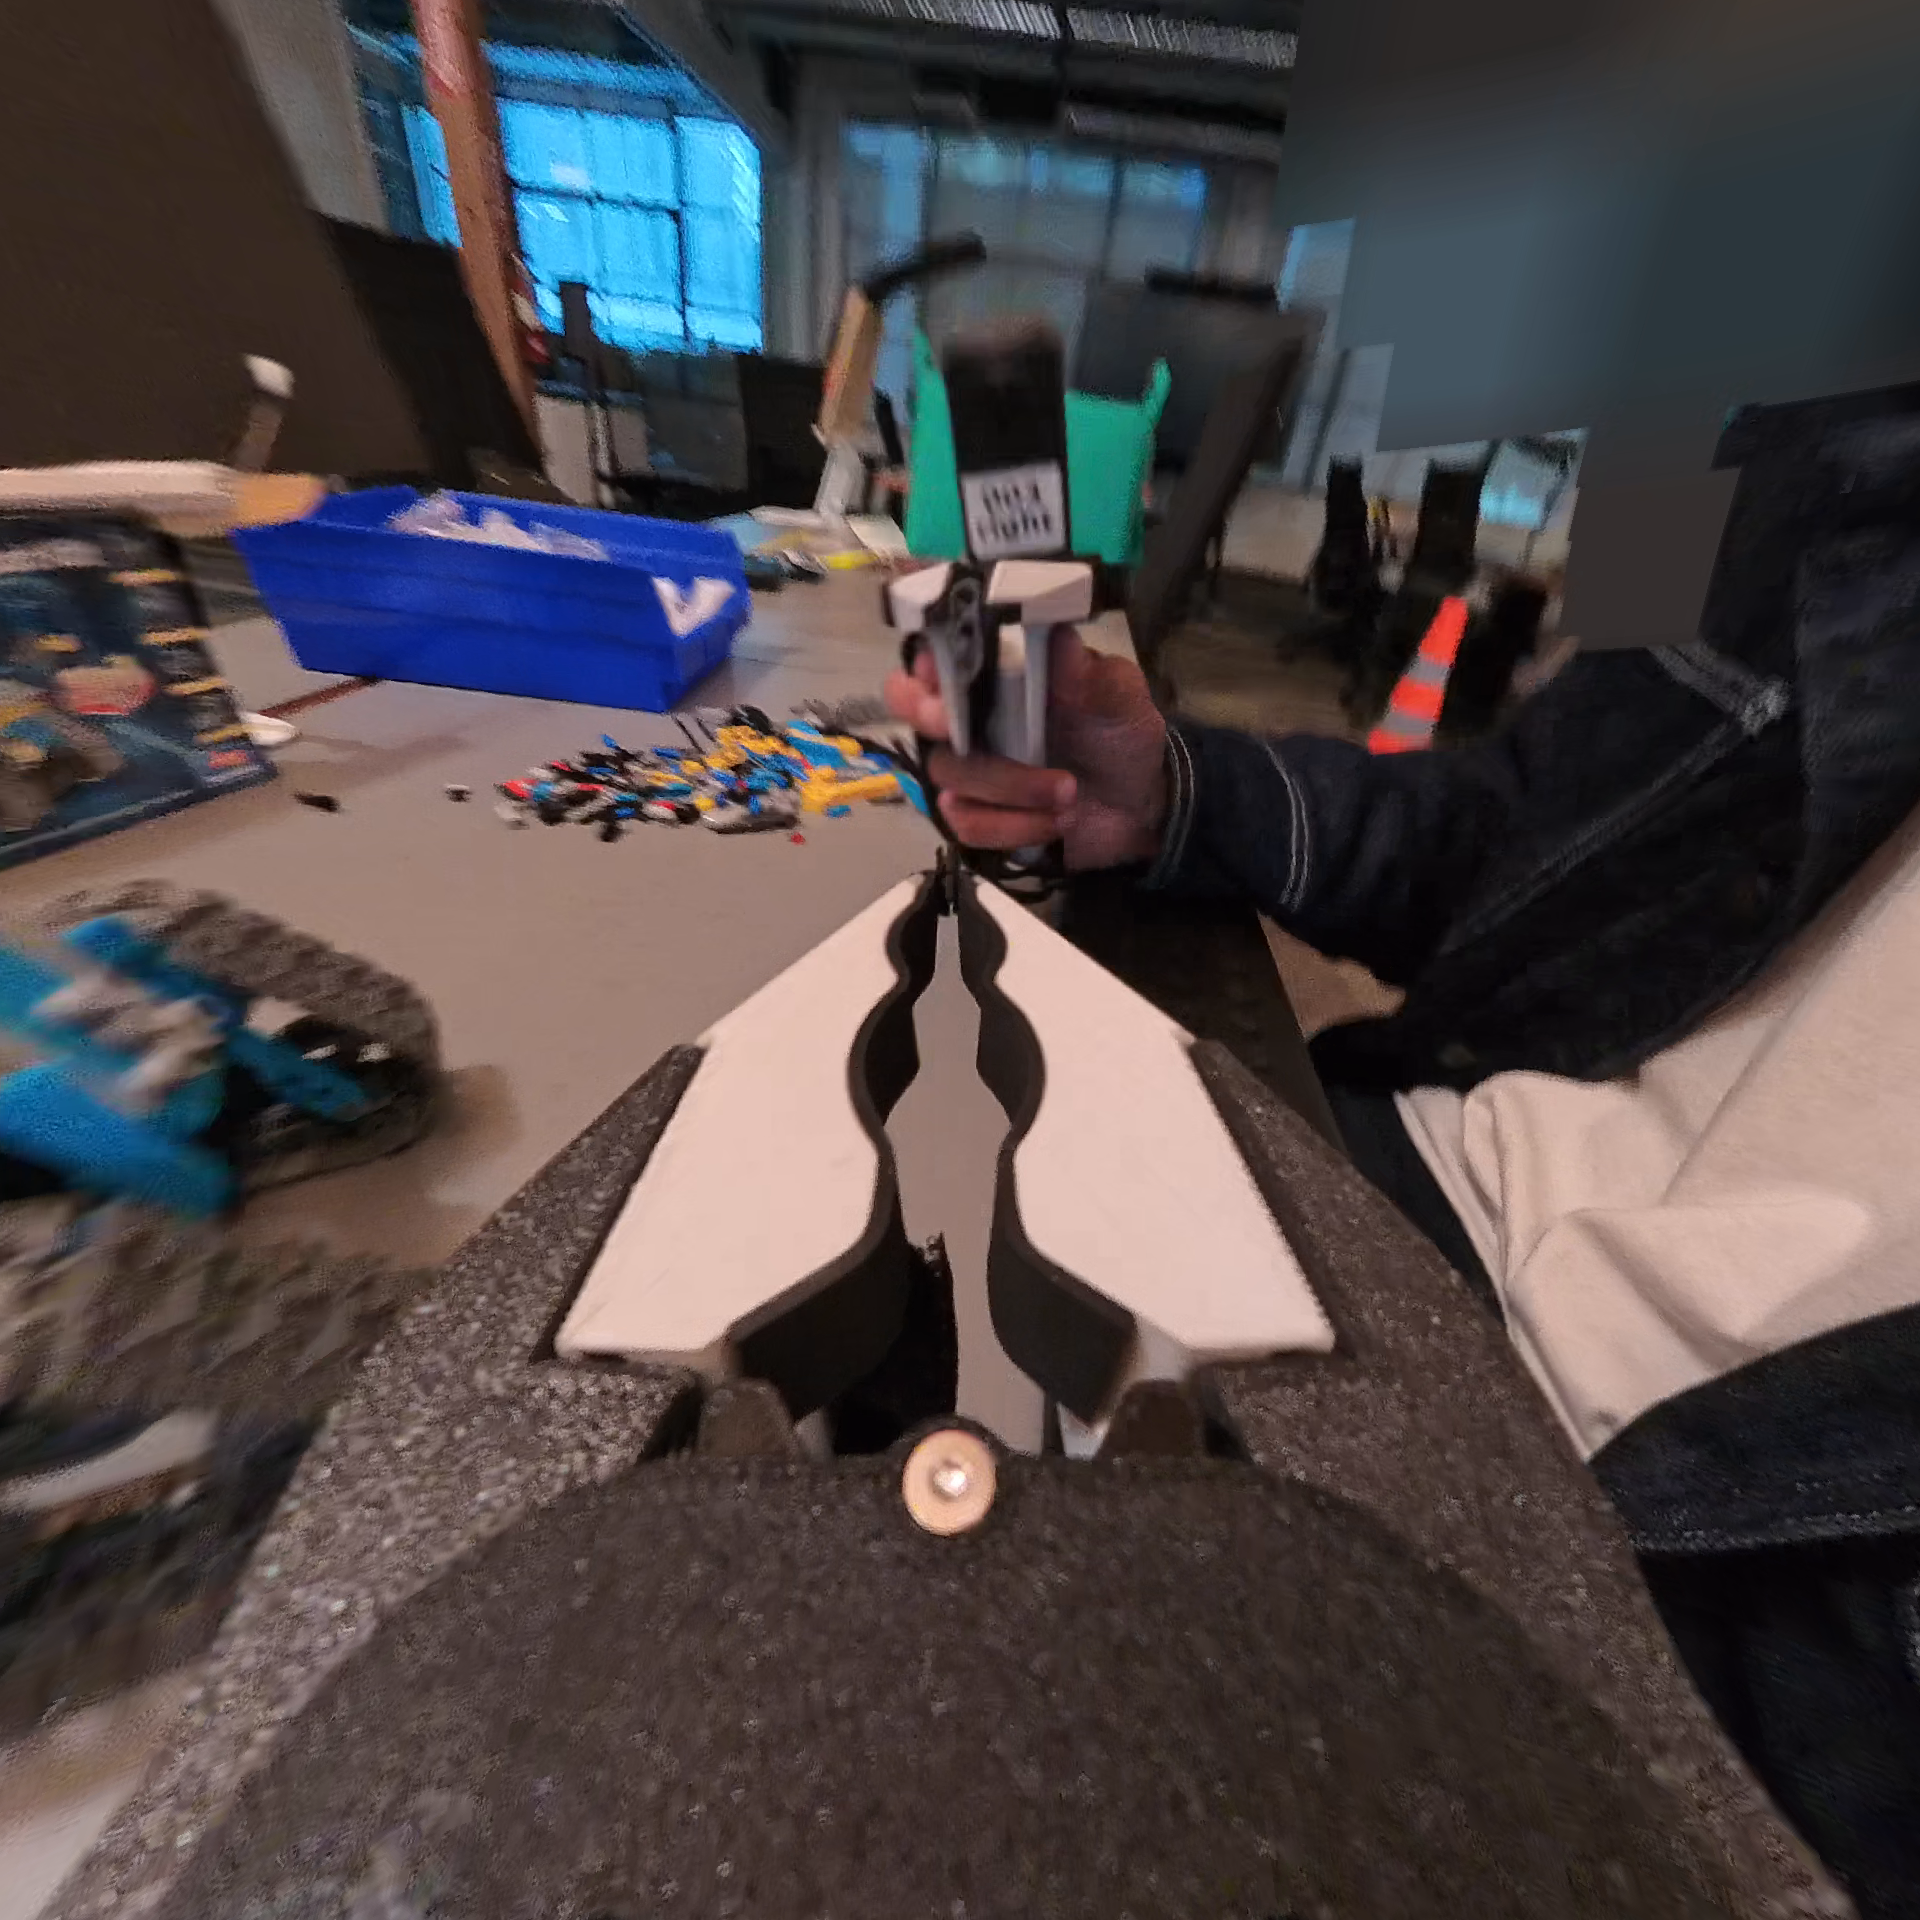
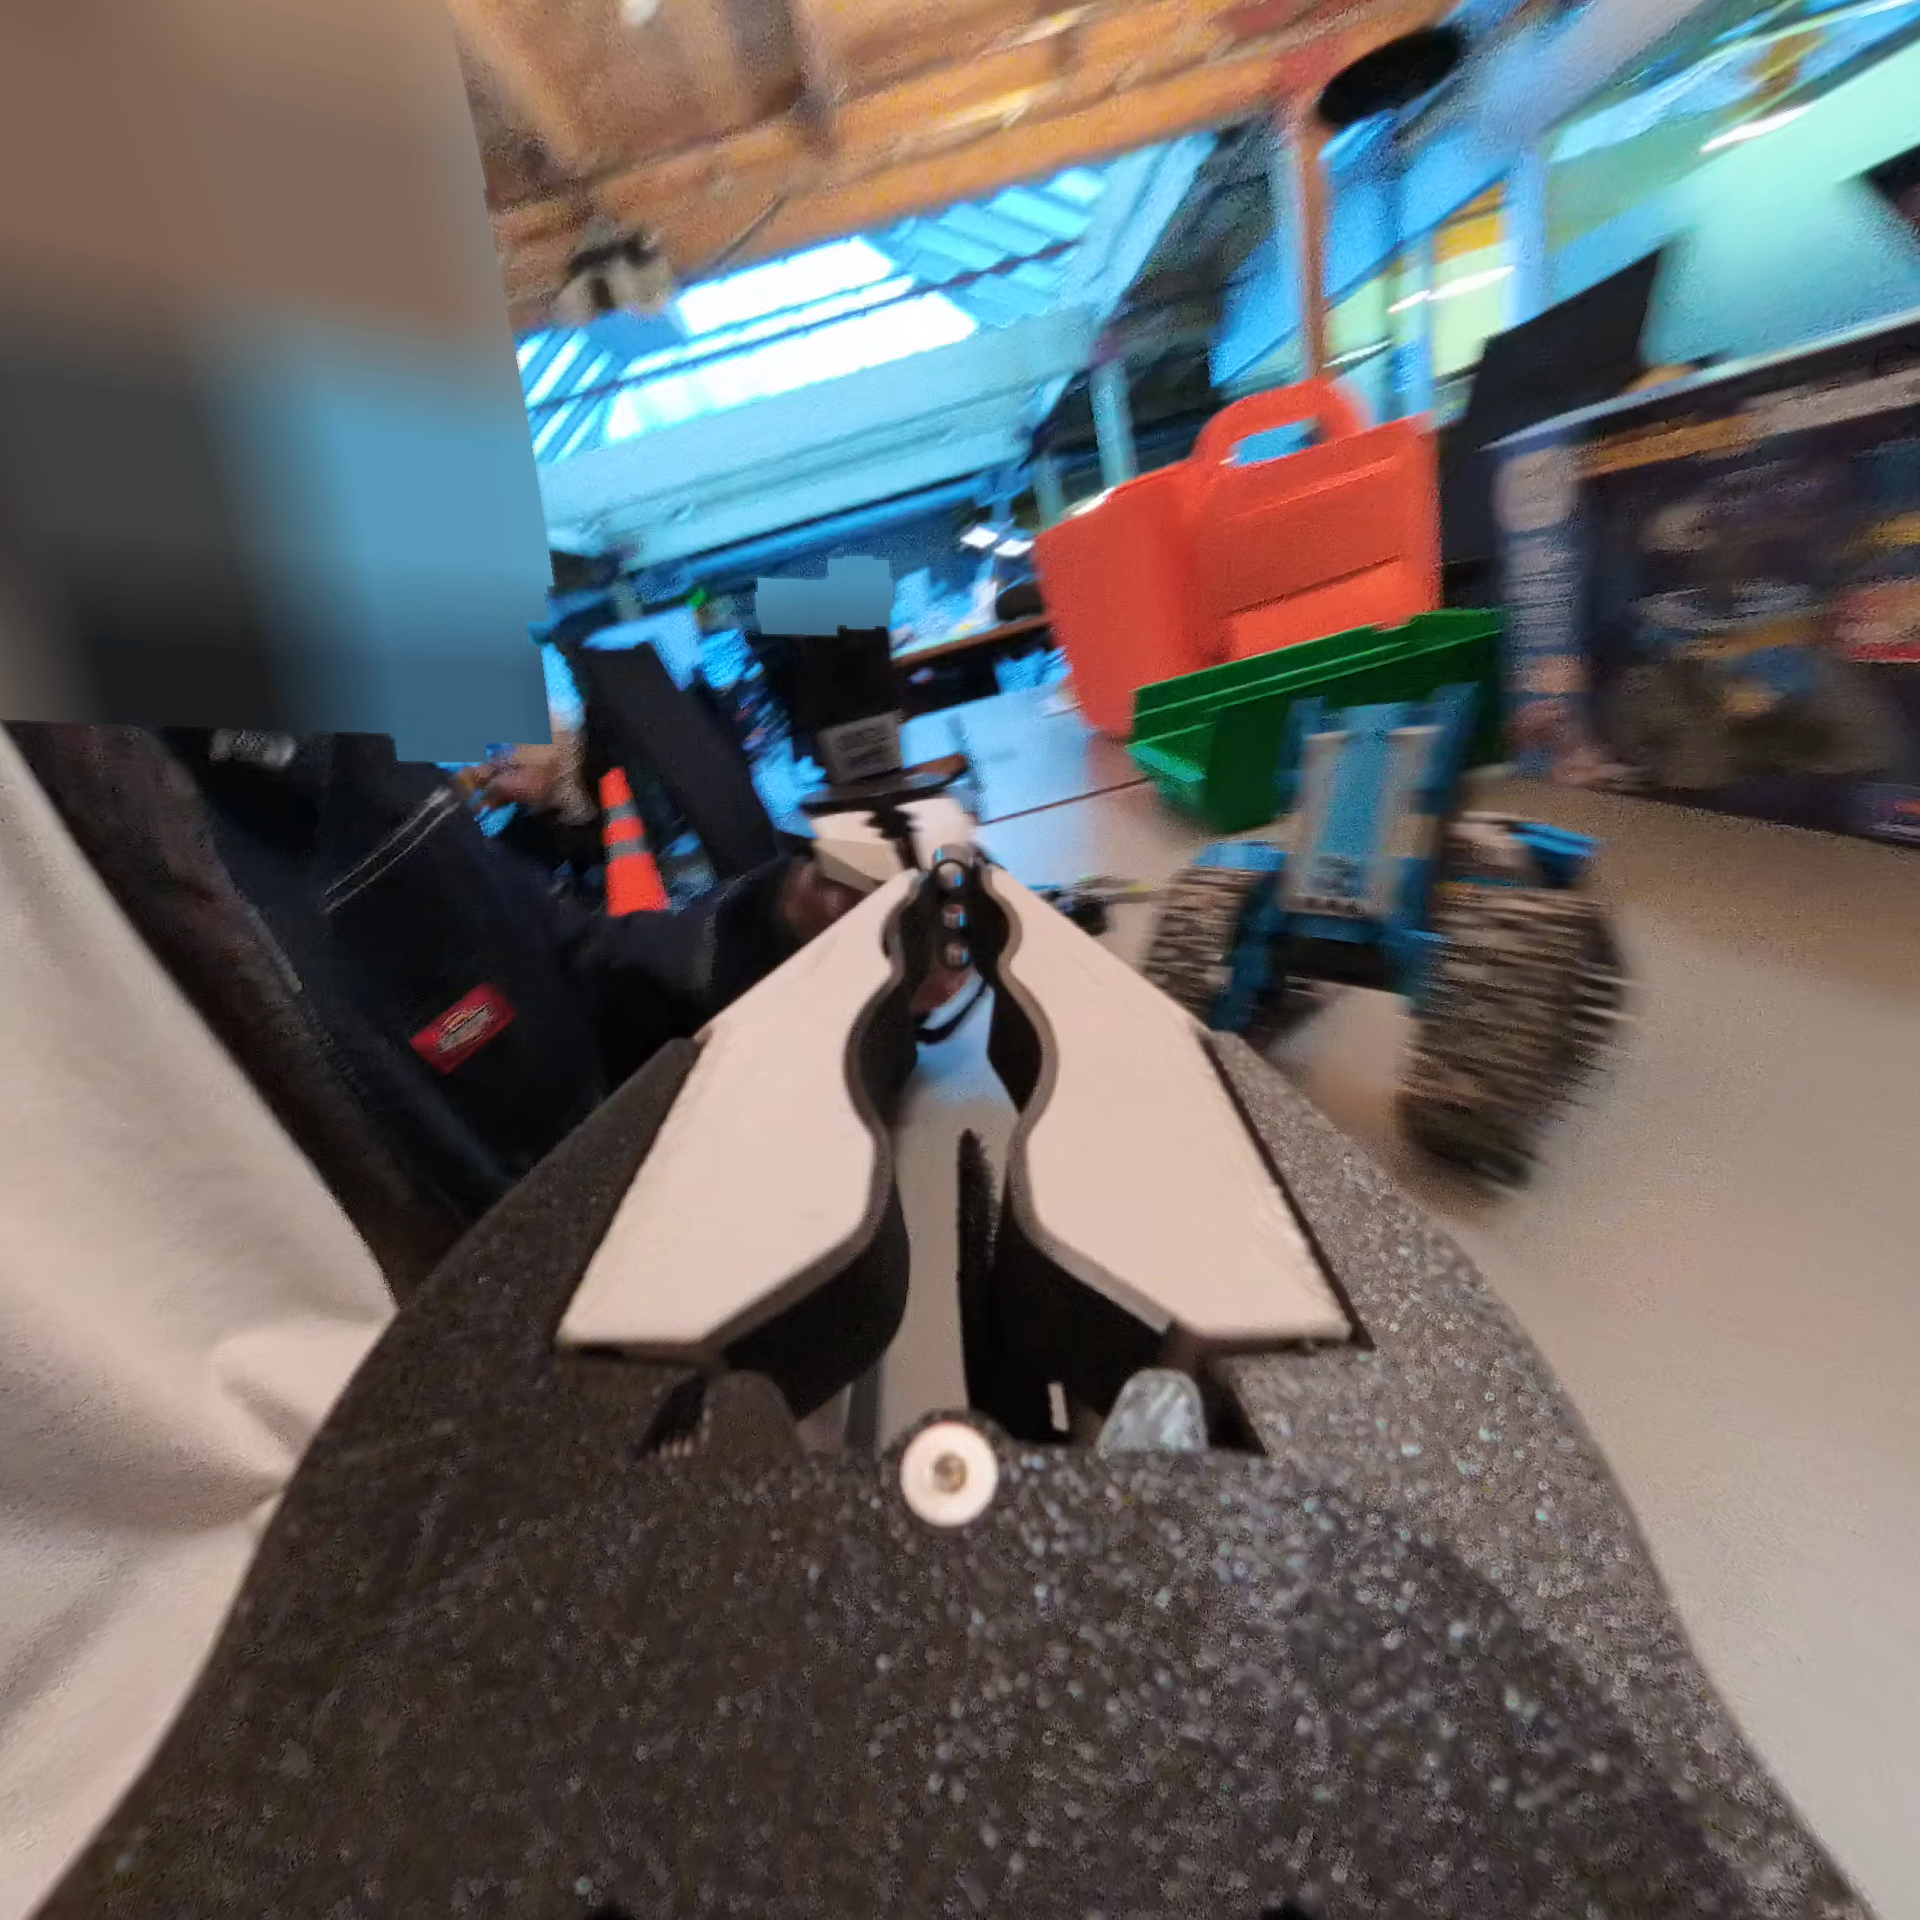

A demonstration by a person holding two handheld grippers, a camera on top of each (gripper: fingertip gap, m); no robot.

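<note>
**Two grippers nose to nose over the table**

We're looking down the right gripper (image 2: 951, 883) and its jaws are clamped on a small black holed piece (image 2: 951, 920), pinched right at the tips. It's a shallow hold by our reckoning, so an even squeeze matters. The piece is slim and dark, with a row of round holes, and it sits just in front of the left gripper (image 1: 948, 899). The left gripper's jaws are drawn together, and we can't tell whether they nip anything. A hand (image 1: 1049, 769) grips the far handle. On the grey table (image 1: 582, 935) we see a blue toy vehicle (image 2: 1382, 935) with knobby tyres, a loose pile of small parts (image 1: 717, 774) and a blue bin (image 1: 468, 613).
</note>
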